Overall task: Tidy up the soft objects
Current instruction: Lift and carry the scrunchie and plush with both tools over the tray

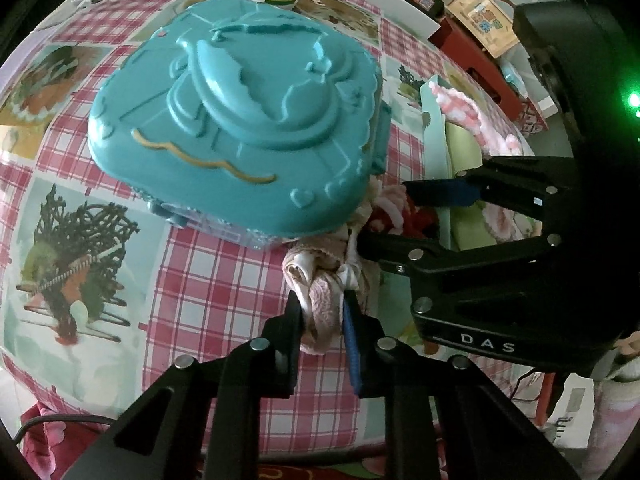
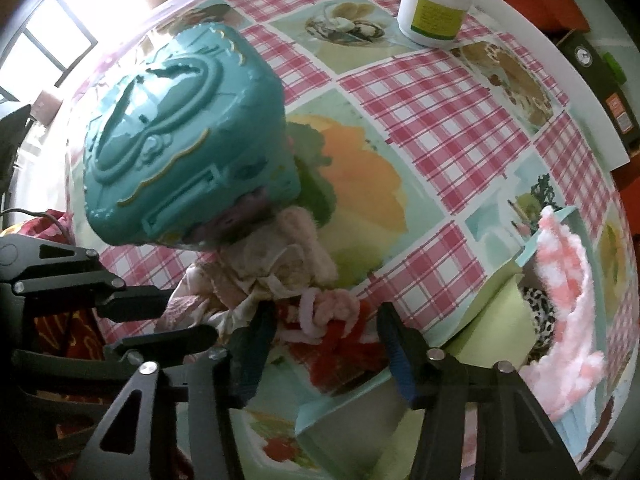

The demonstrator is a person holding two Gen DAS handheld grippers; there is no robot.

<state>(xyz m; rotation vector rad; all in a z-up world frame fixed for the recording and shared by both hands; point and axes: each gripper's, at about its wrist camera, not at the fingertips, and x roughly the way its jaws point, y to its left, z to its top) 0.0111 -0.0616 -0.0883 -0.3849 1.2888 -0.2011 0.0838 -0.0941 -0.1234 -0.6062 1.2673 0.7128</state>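
Pink-beige cloth bundle (image 1: pixel 328 280) lies on the checked worktop (image 1: pixel 224 276), tucked against the 5 o'clock corner of the teal plastic case (image 1: pixel 236 120) in the left wrist view. My left hand-held gripper (image 1: pixel 322 316) is clamped on the bundle's near end; cloth fills the gap between its two pads. Bundle's long axis runs roughly 12 to 6 in that view, straight along the left fingers.

Right hand-held gripper (image 2: pixel 326 332) comes in from 3 o'clock in the left view. Its jaws stand apart, straddling a red and pink fuzzy item (image 2: pixel 332 332) that touches the bundle's far end. I cannot tell whether either pad touches it yet.

Green-lined box (image 2: pixel 496 320) sits at 3 o'clock in the right view, with a pink-white fluffy piece (image 2: pixel 568 280) draped over its wall and a leopard-print item (image 2: pixel 540 312) inside. White bottle (image 2: pixel 436 0) stands at 1 o'clock, well apart.

Judgement: left arm is the one in hand; the box lies to the right of both grippers, so the carry goes that way
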